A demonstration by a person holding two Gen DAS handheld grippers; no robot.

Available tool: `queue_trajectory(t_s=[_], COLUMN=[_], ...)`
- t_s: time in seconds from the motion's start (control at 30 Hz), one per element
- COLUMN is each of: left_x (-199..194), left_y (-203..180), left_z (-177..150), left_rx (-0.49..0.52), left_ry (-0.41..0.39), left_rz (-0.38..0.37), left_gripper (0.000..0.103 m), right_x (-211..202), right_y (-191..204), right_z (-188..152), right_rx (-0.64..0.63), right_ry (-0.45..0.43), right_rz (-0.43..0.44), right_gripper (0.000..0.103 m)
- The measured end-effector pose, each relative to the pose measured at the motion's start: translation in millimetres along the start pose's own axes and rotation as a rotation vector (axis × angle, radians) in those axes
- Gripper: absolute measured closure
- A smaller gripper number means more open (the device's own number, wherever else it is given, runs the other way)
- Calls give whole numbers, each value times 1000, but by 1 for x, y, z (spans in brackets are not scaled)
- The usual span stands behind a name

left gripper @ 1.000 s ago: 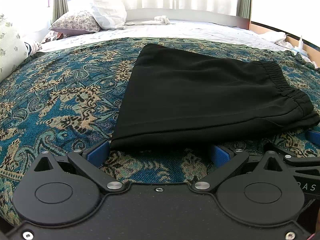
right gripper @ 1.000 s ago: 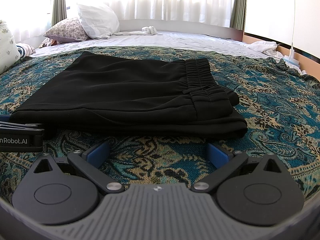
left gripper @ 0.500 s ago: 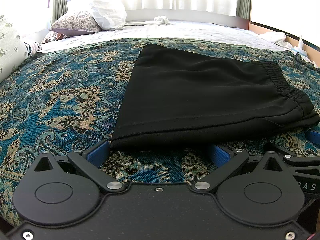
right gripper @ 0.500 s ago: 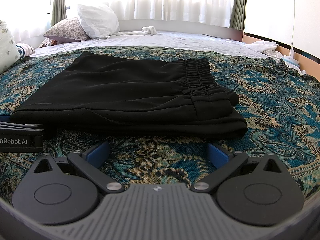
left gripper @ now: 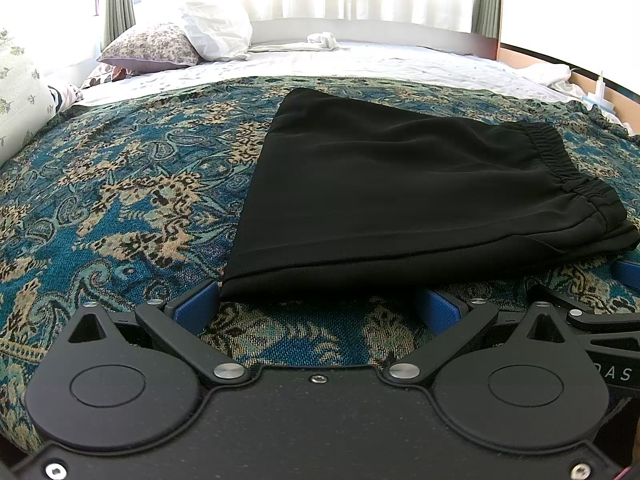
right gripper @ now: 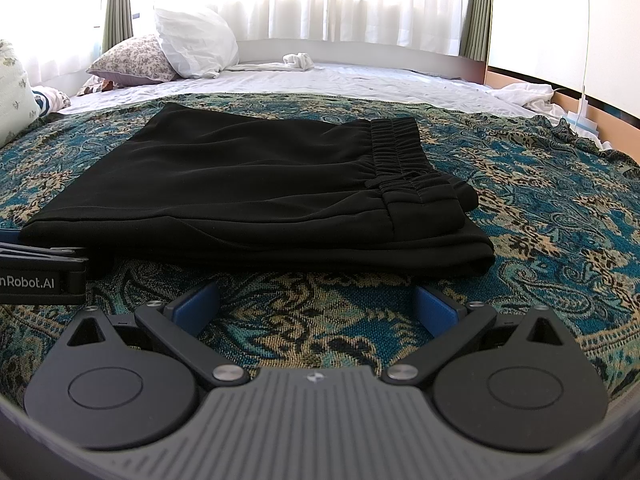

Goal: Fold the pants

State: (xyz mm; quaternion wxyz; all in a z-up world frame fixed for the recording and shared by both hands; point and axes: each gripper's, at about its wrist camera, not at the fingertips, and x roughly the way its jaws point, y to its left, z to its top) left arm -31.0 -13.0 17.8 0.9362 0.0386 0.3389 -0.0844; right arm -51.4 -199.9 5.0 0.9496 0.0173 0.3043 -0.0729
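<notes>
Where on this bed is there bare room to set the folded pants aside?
Free: patterned teal blanket left of the folded black pants; blanket right of the waistband; white sheet beyond. Crowded: near edge, both open claws.

One pants [left gripper: 400,200], two tongs [left gripper: 318,306] [right gripper: 316,304], three pillows [right gripper: 192,42]

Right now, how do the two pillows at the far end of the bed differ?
The white pillow is plain and props upright; the floral pillow is patterned and lies lower, tilted. The white pillow leans partly over the floral pillow, which sits nearer the bed's edge. Both rest on the white sheet by the curtains.
</notes>
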Motion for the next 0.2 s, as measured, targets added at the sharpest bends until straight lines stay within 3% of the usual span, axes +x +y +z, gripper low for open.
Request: queue_trajectory(t_s=[0.2], left_x=[0], left_y=[0], left_z=[0], left_rx=[0], left_ry=[0], left_rz=[0], left_gripper=[0], right_x=[0], right_y=[0], right_z=[1], right_rx=[1], right_ry=[3], right_rz=[0], right_gripper=[0])
